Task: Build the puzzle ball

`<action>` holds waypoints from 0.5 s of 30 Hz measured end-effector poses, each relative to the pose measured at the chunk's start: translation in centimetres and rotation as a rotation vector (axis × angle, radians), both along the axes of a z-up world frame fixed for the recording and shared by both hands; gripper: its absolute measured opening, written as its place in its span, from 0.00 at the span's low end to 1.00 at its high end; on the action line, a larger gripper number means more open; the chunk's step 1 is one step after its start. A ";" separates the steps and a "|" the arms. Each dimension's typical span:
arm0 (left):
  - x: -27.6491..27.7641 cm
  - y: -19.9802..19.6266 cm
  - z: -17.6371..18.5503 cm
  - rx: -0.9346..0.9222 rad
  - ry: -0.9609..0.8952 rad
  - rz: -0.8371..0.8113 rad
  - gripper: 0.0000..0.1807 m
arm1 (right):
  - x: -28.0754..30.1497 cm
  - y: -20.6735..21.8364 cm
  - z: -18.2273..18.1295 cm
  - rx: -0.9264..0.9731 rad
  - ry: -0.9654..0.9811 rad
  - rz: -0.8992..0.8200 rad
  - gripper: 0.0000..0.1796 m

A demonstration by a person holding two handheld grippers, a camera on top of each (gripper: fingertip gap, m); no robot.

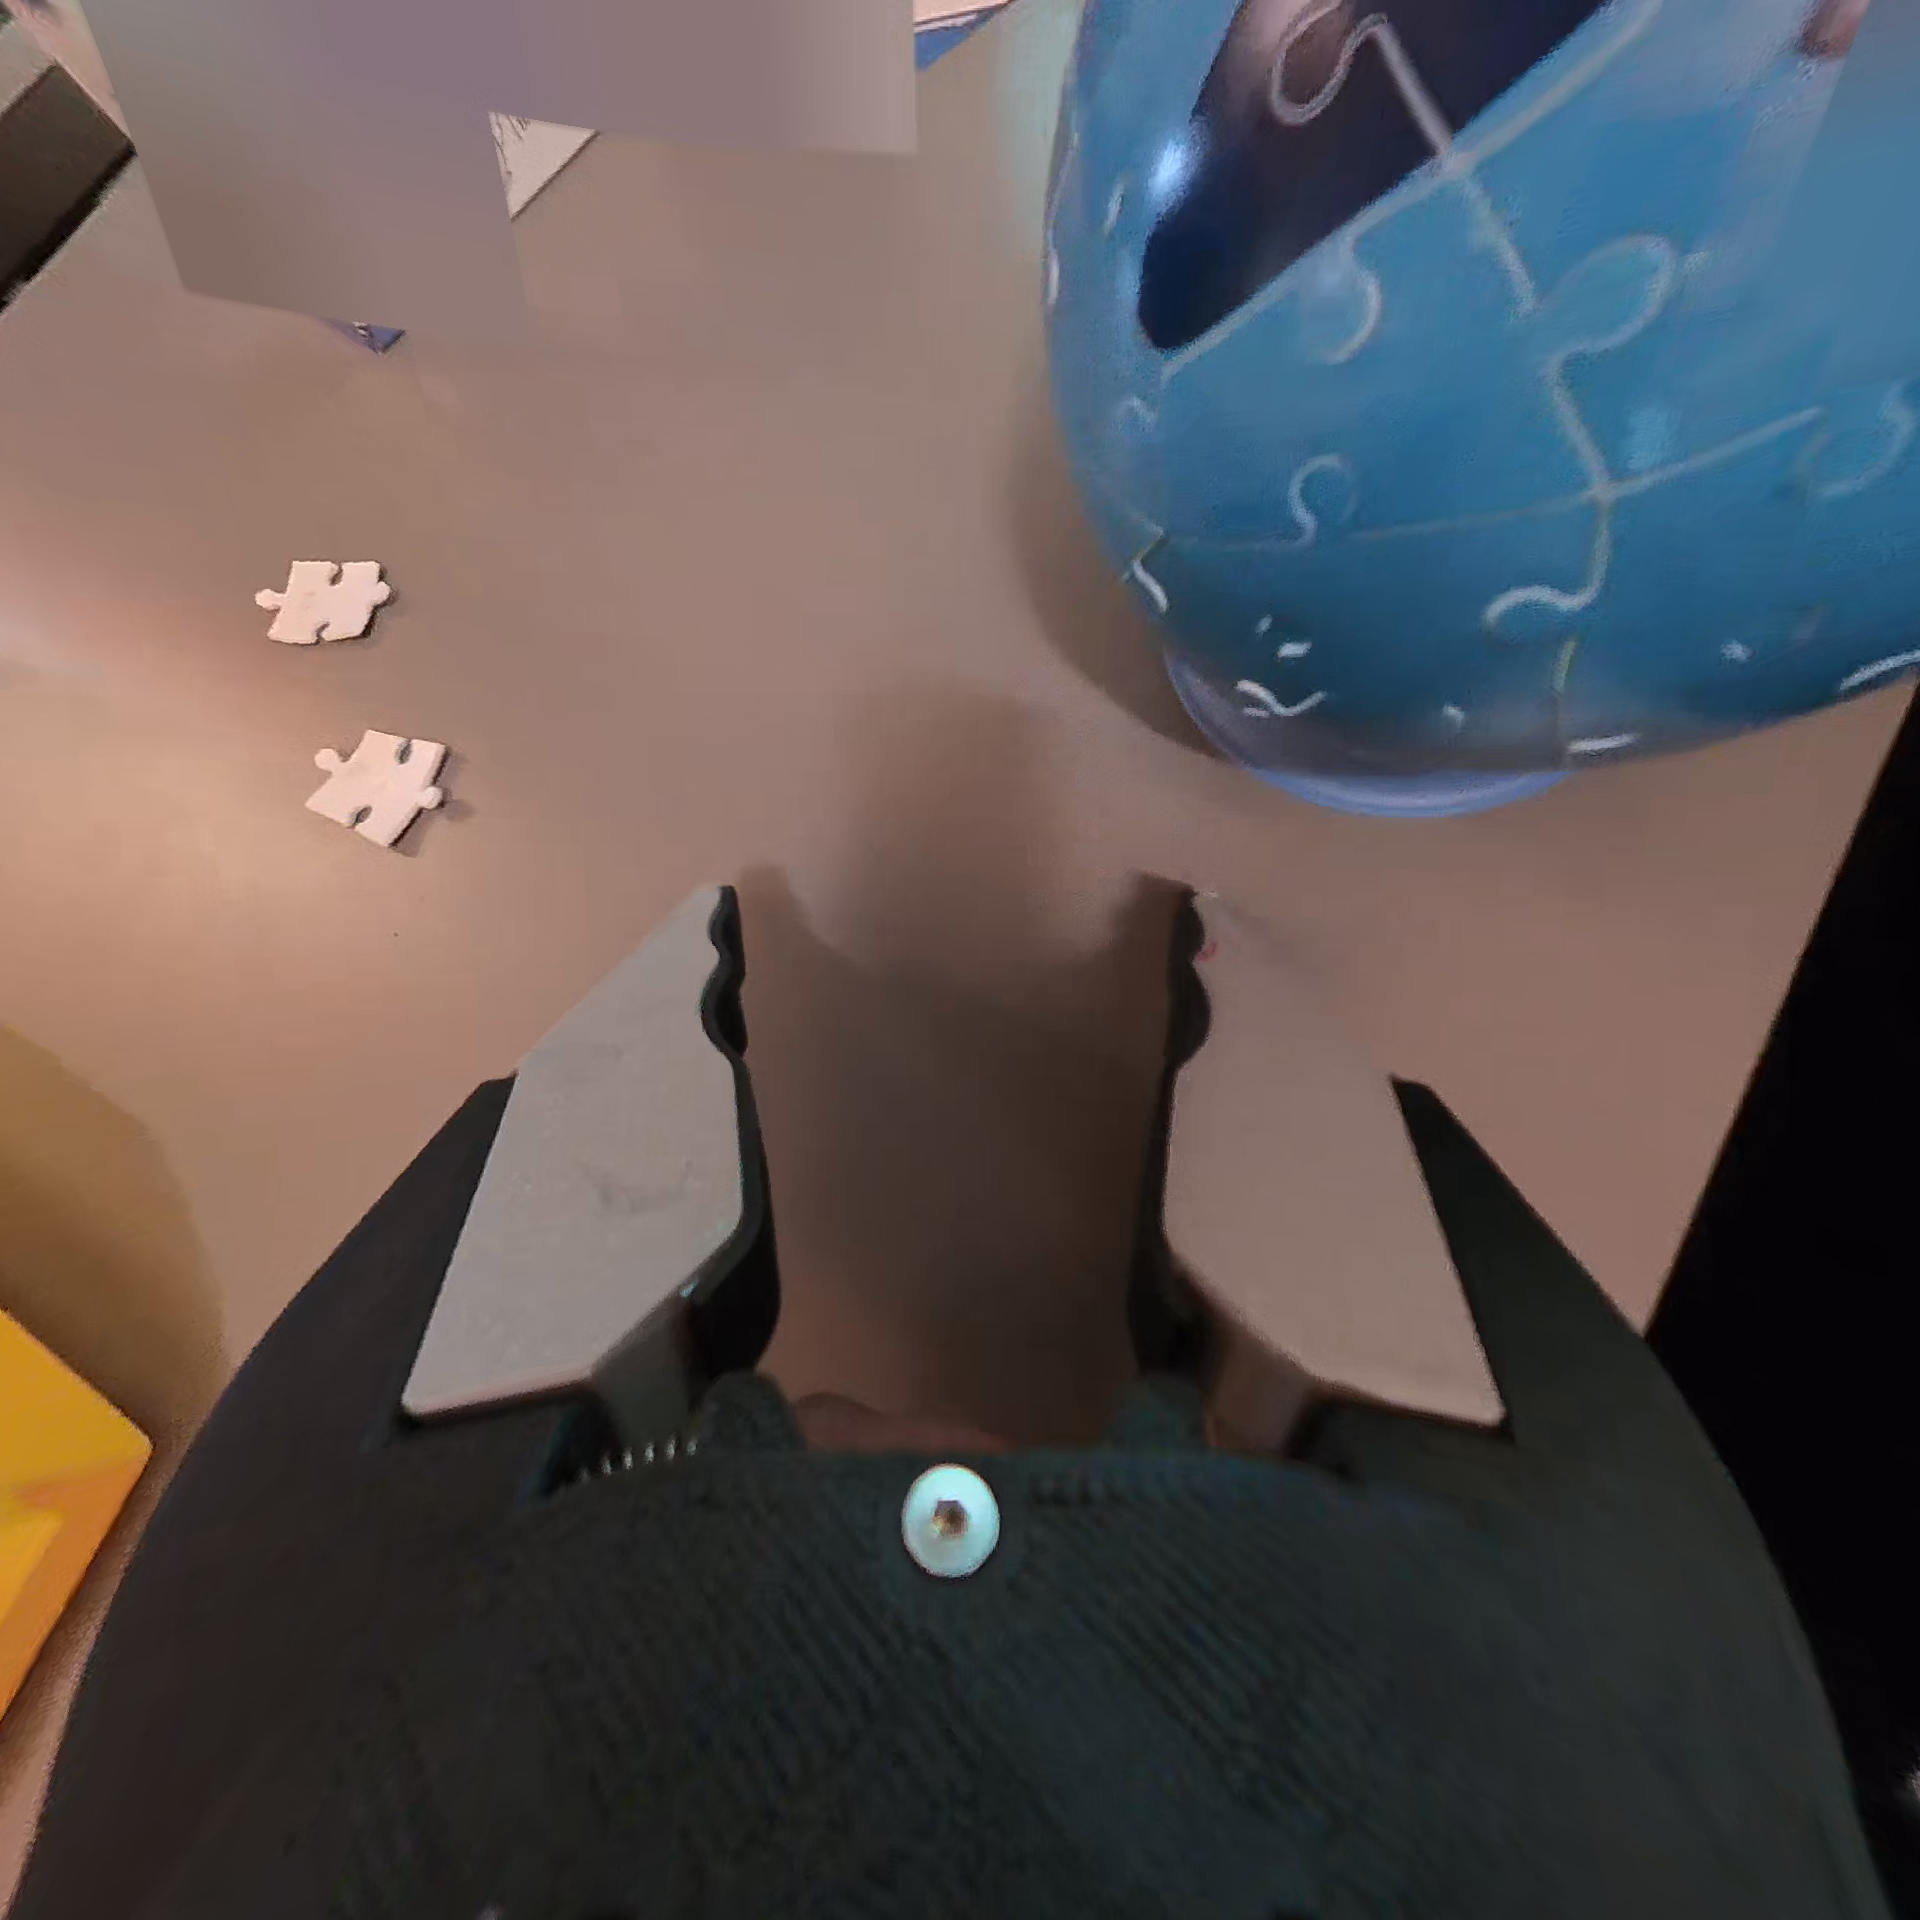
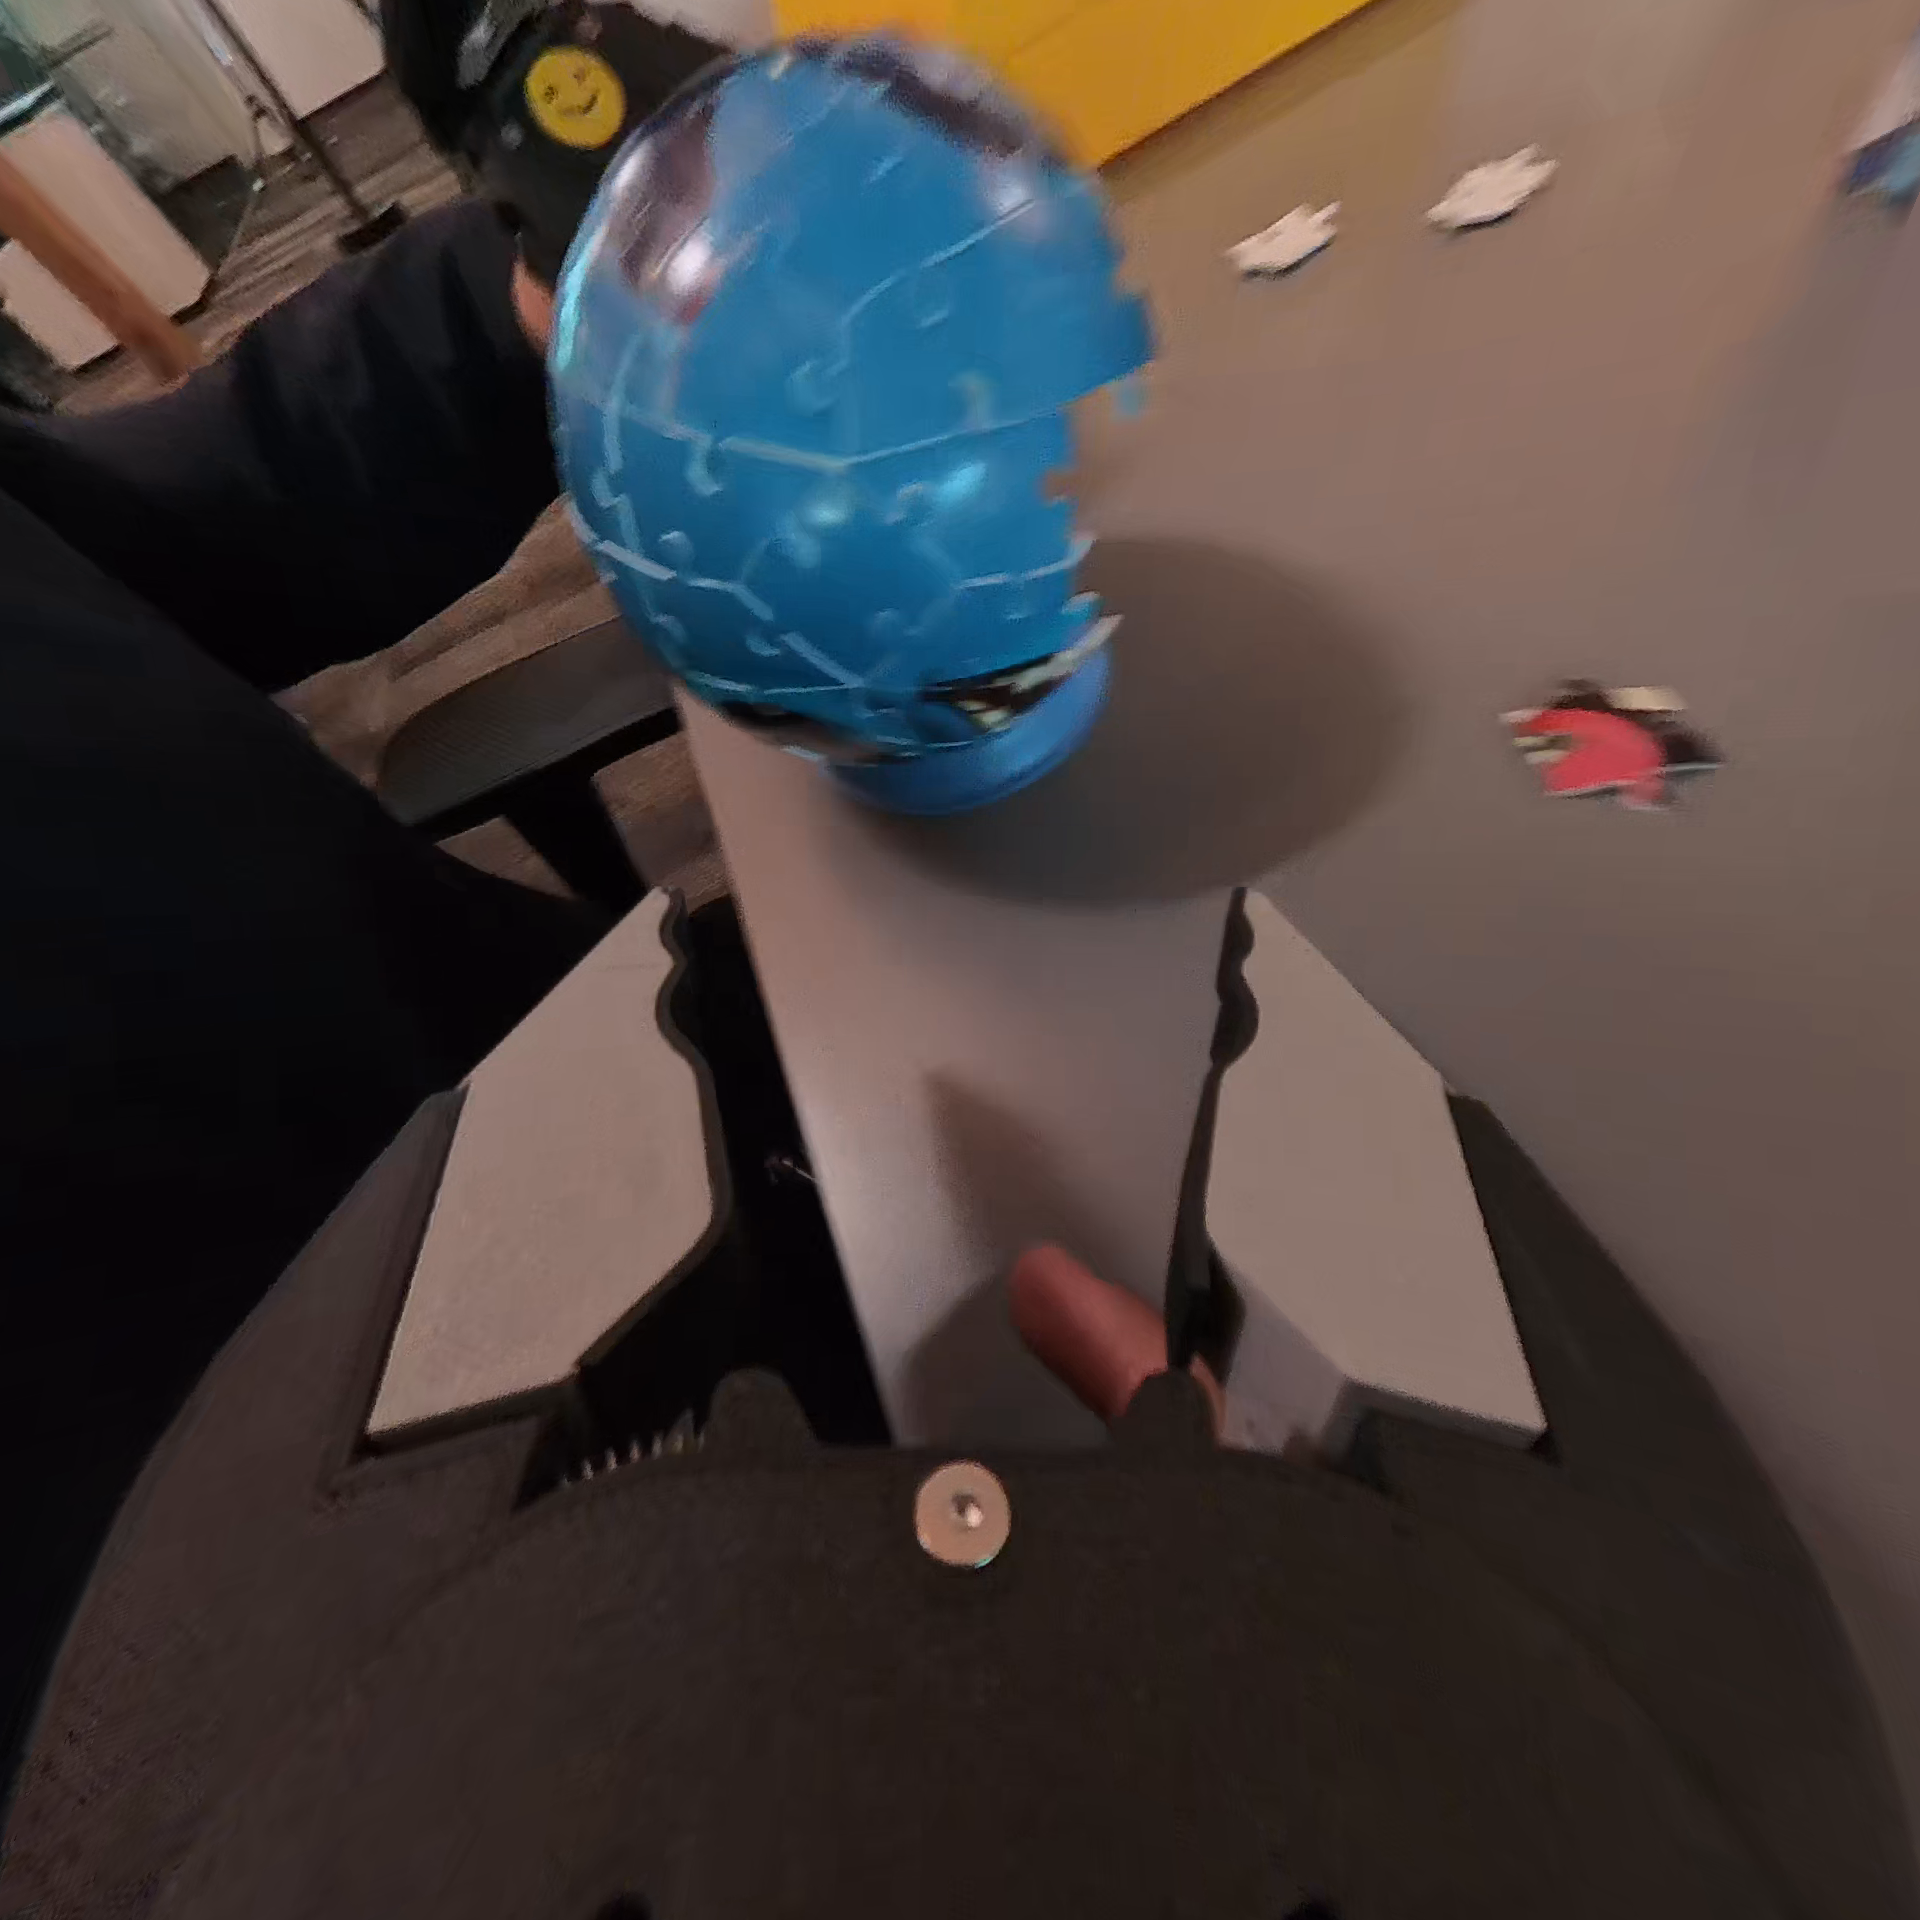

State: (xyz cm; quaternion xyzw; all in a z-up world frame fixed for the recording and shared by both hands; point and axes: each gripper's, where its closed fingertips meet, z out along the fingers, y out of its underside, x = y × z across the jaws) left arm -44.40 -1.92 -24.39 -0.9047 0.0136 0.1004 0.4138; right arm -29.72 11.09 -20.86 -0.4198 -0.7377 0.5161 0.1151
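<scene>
Both jaws are standing spread and empty: the left gripper [image 1: 961, 899] and the right gripper [image 2: 956, 914] are hovering over the grey-brown tabletop [image 1: 727, 520]. Ahead, the half-built blue plastic puzzle ball [image 2: 821, 436] is sitting on its round blue stand [image 2: 971, 753], near the table's edge, a gap showing its hollow inside. Beyond are lying two white loose pieces [image 1: 325, 598] [image 1: 380, 785] and one red piece [image 2: 1600, 748].

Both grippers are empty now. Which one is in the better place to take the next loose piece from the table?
Probably the left gripper: open, with two white pieces lying just ahead on its left side. The right gripper, also open, faces the puzzle ball; its nearest piece, a red one, lies farther off.
</scene>
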 end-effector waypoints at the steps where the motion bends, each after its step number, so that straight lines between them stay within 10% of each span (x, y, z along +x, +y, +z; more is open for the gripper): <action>1: -0.2 0.0 0.0 0.001 0.004 -0.011 0.45 | -0.4 1.5 0.5 -0.012 0.022 -0.031 0.53; 15: -3.0 2.7 4.0 0.277 -0.195 -0.127 0.32 | -5.2 11.2 3.1 -0.430 0.001 -0.129 0.40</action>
